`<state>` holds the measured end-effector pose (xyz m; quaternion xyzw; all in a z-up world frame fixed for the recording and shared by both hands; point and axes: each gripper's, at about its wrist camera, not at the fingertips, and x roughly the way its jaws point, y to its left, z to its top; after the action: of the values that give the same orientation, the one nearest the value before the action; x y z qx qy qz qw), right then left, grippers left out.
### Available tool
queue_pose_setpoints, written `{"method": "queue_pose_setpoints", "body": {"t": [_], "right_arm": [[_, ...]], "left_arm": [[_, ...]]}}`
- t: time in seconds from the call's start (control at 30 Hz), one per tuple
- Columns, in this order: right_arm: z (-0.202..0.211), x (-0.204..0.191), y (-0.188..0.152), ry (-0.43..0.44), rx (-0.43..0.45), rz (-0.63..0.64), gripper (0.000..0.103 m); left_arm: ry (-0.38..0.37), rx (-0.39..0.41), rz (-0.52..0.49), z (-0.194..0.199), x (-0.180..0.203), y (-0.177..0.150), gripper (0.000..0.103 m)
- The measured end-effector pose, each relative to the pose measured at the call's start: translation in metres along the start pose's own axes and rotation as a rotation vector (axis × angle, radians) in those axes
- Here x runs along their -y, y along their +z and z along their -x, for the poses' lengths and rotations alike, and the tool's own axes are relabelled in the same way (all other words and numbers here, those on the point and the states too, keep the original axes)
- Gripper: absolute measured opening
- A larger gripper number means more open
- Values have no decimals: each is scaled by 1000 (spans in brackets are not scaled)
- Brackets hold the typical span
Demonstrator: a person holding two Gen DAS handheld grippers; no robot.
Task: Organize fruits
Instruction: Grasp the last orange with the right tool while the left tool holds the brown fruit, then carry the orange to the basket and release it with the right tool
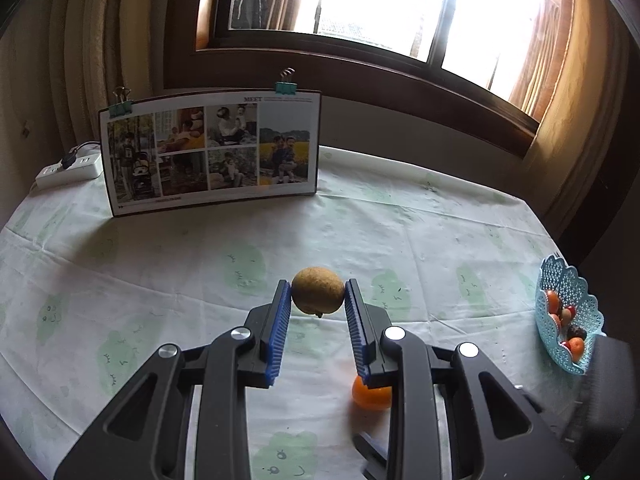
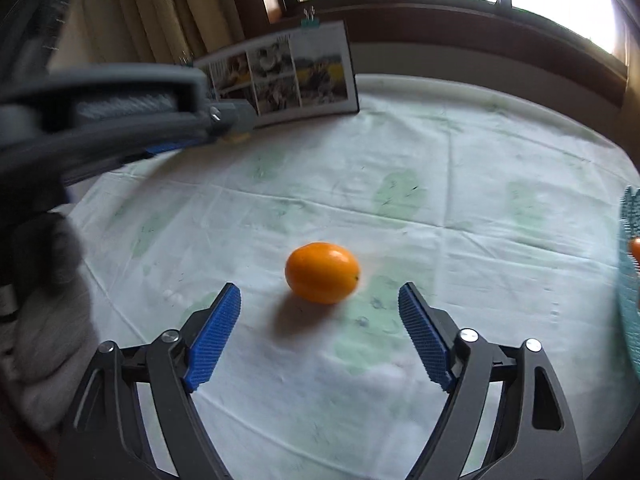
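My left gripper (image 1: 318, 292) is shut on a brown kiwi (image 1: 318, 290) and holds it above the table between its blue pads. An orange fruit (image 1: 371, 395) lies on the cloth below the left gripper's right finger, partly hidden. In the right wrist view the same orange fruit (image 2: 322, 272) lies on the table just ahead of my right gripper (image 2: 320, 300), which is open and empty. The left gripper also shows in the right wrist view (image 2: 236, 130) at the upper left, blurred. A light blue lattice basket (image 1: 568, 316) with several small fruits stands at the table's right edge.
A photo board (image 1: 210, 152) with binder clips stands upright at the back of the table. A white power strip (image 1: 68, 170) lies at the back left. The basket's edge (image 2: 629, 280) shows at the far right in the right wrist view. Window and curtains are behind.
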<state>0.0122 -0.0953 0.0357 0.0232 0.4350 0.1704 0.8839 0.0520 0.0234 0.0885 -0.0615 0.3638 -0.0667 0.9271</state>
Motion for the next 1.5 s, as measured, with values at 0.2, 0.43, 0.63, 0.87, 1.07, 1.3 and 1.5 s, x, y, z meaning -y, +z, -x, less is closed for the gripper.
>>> {"method": "queue_pose_setpoints", "body": {"t": [0.2,0.43,0.63,0.87,1.07,1.3,1.5], "right_arm": [[-25,-2,9,-25,-43,-24,65],[-23,4,9,-32,-41,-58,47],[0,22,8,-48,17,-110,47],[34,55,6,-115,100,-170,47],[61,89,1,-163,156,-252,47],[82,114,-11,-185,190,-320,47],[74,109,-21,-178,175,-312,47]], "left_arm": [[3,-5,16,0,-4,0,28],[8,-19,11,-5,-2,-2,28],[10,-18,-3,-7,2,-4,28],[6,-24,-24,-9,9,-7,28],[0,-8,-20,-9,0,-1,29],[43,-81,90,-30,-36,1,33],[75,-67,153,-29,-60,4,56]]}}
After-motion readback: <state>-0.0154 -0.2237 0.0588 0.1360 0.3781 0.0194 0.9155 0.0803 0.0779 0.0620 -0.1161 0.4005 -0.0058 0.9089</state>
